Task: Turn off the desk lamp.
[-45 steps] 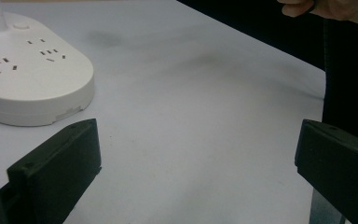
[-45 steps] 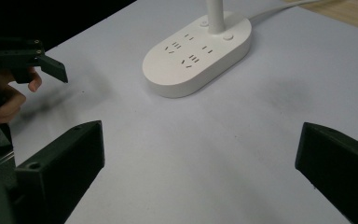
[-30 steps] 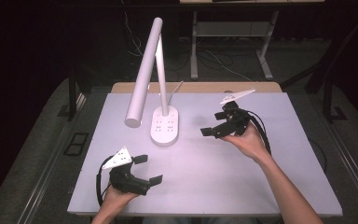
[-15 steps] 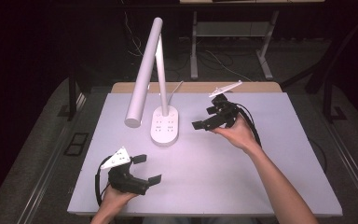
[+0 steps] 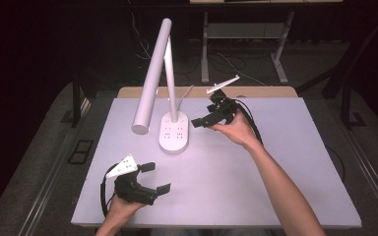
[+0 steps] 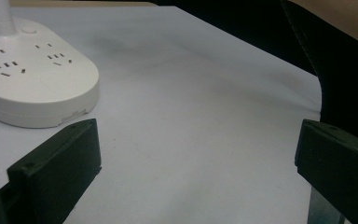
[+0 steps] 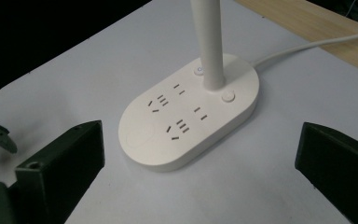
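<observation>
Lamp base (image 5: 173,132), white and oval with sockets on top, stands at the middle rear of the bench (image 5: 275,177). Right tool (image 5: 207,119) hovers just beside it, jaws wide and empty. Left tool (image 5: 156,178), also spread wide and empty, sits near the front edge.

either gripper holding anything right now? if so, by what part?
Nothing is held. The left gripper is open above the pale table; the right gripper is open, facing the white oval lamp base with sockets, not touching it.
</observation>
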### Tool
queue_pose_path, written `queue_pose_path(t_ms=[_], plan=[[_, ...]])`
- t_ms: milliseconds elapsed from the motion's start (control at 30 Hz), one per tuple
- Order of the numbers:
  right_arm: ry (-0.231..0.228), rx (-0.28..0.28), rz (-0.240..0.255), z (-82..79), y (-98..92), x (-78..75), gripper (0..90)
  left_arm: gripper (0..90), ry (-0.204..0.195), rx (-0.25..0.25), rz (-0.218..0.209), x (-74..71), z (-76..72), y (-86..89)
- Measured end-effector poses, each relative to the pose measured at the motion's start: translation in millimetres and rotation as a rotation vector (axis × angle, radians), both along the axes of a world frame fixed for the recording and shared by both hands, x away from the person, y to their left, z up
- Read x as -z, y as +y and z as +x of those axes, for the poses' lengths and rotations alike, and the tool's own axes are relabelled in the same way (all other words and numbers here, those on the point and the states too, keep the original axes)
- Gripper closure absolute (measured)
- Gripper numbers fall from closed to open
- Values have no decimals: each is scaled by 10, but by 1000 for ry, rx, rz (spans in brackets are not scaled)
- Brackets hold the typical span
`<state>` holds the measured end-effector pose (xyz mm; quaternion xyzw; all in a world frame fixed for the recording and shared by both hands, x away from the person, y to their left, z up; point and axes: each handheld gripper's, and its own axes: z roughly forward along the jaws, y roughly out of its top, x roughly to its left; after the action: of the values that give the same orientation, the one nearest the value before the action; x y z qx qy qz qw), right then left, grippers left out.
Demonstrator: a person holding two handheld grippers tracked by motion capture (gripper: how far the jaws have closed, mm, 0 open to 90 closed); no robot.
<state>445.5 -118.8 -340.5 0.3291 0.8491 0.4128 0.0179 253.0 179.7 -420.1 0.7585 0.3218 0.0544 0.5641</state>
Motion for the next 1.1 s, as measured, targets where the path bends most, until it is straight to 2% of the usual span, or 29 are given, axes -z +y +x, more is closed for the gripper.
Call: queue_pose_path(t_ms=[100, 267, 400, 933, 1067, 1100], plan=[[2, 2, 7, 77, 75, -5, 13, 0, -1, 0, 0, -1, 0, 2], [-5, 7, -7, 204, 207, 29, 13, 0, 6, -1, -10, 1, -9, 3], [-2, 6, 23, 285, 256, 77, 147, 0, 7, 2, -13, 0, -11, 1], [39, 59, 91, 507, 301, 328, 442, 0, 0, -5, -20, -8, -15, 30], [35, 54, 87, 542, 328, 393, 546, 0, -4, -1, -14, -11, -17, 32], [35, 54, 87, 542, 328, 393, 546, 0, -4, -1, -14, -11, -17, 32]])
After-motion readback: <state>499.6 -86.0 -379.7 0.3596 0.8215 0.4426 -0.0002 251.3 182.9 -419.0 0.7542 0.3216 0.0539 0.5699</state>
